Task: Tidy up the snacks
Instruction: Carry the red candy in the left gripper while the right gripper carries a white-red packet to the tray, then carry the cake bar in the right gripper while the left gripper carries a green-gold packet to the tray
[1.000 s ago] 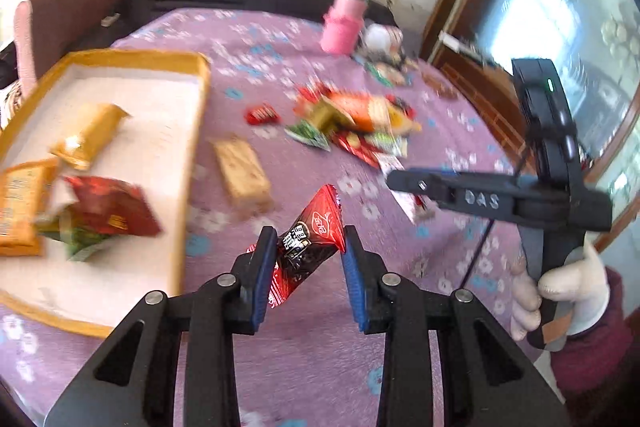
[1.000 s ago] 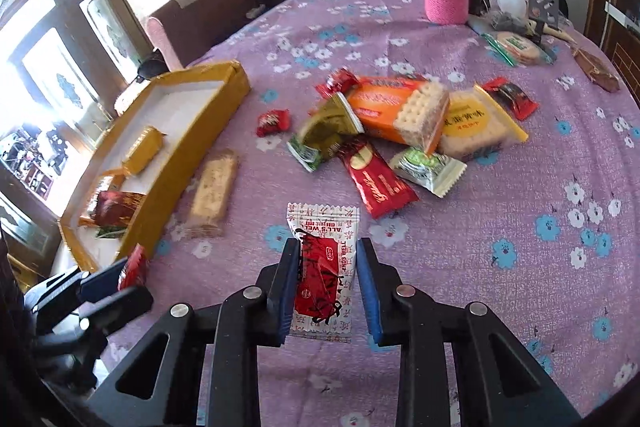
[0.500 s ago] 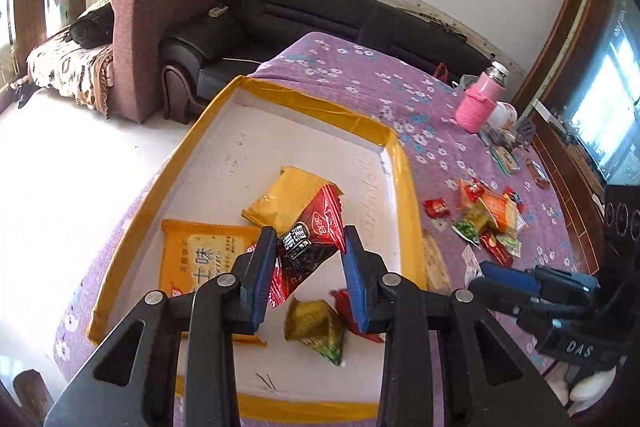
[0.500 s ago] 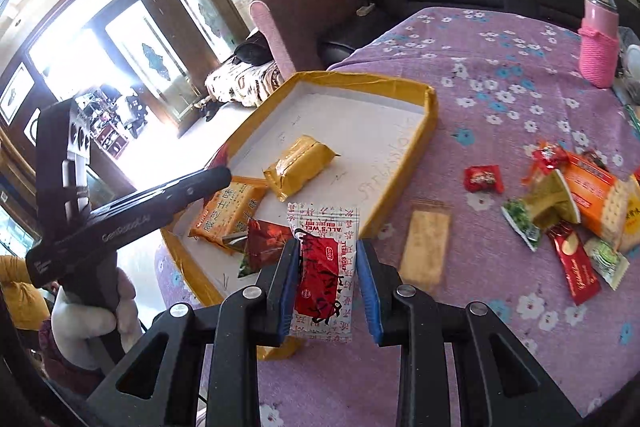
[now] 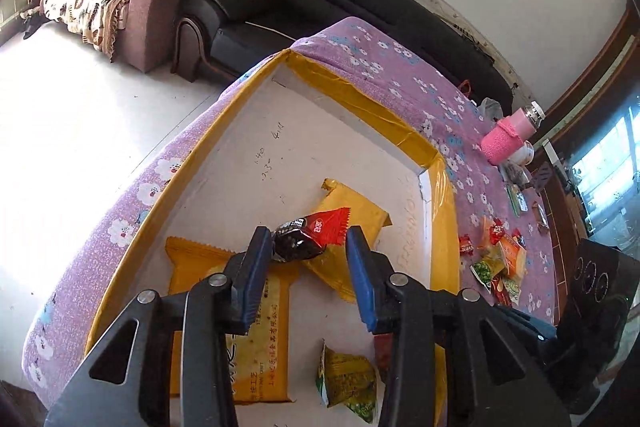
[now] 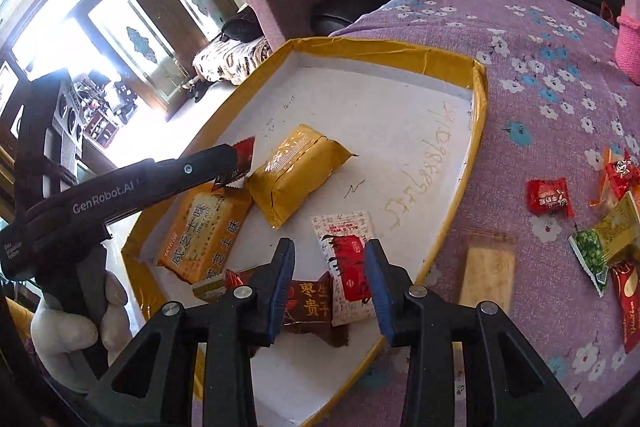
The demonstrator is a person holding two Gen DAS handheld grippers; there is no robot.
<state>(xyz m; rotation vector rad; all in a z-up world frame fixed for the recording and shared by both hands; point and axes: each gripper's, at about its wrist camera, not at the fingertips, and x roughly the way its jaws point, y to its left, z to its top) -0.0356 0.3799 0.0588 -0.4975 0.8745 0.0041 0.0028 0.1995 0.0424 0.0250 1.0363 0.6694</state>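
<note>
worktop: purple flowered cloth; a loose heap of unsorted snacks lies well off to the right of the right gripper.
tray: yellow-rimmed, white floor, directly under both grippers; already holds a gold packet ahead, an orange cracker pack to the left and a brown date sweet just under the right gripper's left finger.
left gripper: half a second ago it pinched the red-and-black candy; now its fingers stand spread, and the candy sits at the left fingertip, free of the right one, above the gold packet.
right gripper: also spread now, where it clamped the white-and-red sachet a moment ago; the sachet lies between the fingers and looks to rest on the tray floor.
meaning: both snacks look released into the tray; next, probably, back to the heap for more.
</note>
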